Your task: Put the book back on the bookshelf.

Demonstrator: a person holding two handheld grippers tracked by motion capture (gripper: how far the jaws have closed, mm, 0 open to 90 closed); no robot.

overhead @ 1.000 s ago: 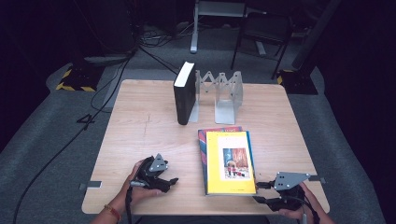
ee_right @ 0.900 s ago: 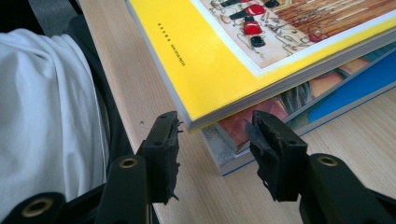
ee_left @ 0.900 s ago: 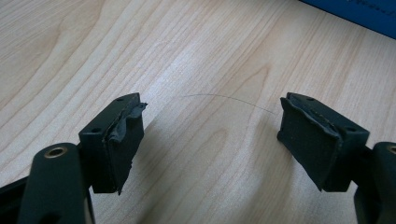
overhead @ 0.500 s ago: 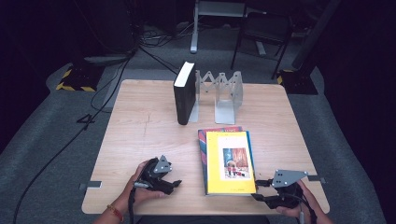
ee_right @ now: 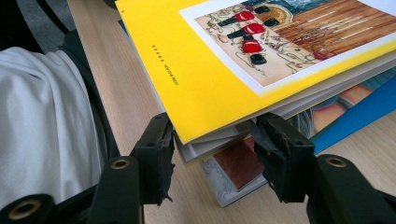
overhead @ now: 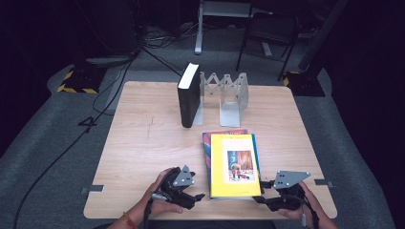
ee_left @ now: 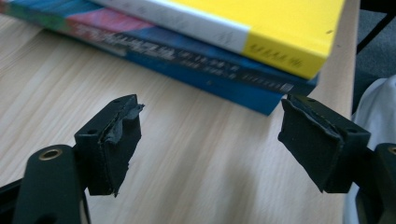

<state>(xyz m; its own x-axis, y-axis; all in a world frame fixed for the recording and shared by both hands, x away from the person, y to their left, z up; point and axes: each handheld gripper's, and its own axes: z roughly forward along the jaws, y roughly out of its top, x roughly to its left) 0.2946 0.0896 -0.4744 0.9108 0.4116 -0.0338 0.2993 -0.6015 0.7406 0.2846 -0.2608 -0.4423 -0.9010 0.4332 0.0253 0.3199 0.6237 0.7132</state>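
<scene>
Two books lie stacked flat at the table's near right: a yellow book point(overhead: 234, 162) on top of a blue book point(overhead: 206, 143). My left gripper point(overhead: 195, 192) rests just left of the stack, open, its jaws facing the spines of the yellow book point(ee_left: 261, 32) and the blue book point(ee_left: 210, 70) with bare wood between them. My right gripper point(overhead: 261, 193) sits at the stack's near right corner. In the right gripper view the gripper point(ee_right: 215, 128) is open, and its jaws straddle the corner pages of the yellow book point(ee_right: 187, 60).
A black book point(overhead: 188, 95) stands upright at the back, against a folding metal book rack point(overhead: 229, 98). The person's white clothing point(ee_right: 42, 116) is close beyond the table's near edge. Bare wood point(overhead: 143, 138) spreads over the left half of the table.
My left gripper has slid right, up to the stack's spine side. My right gripper has edged slightly left onto the book's corner.
</scene>
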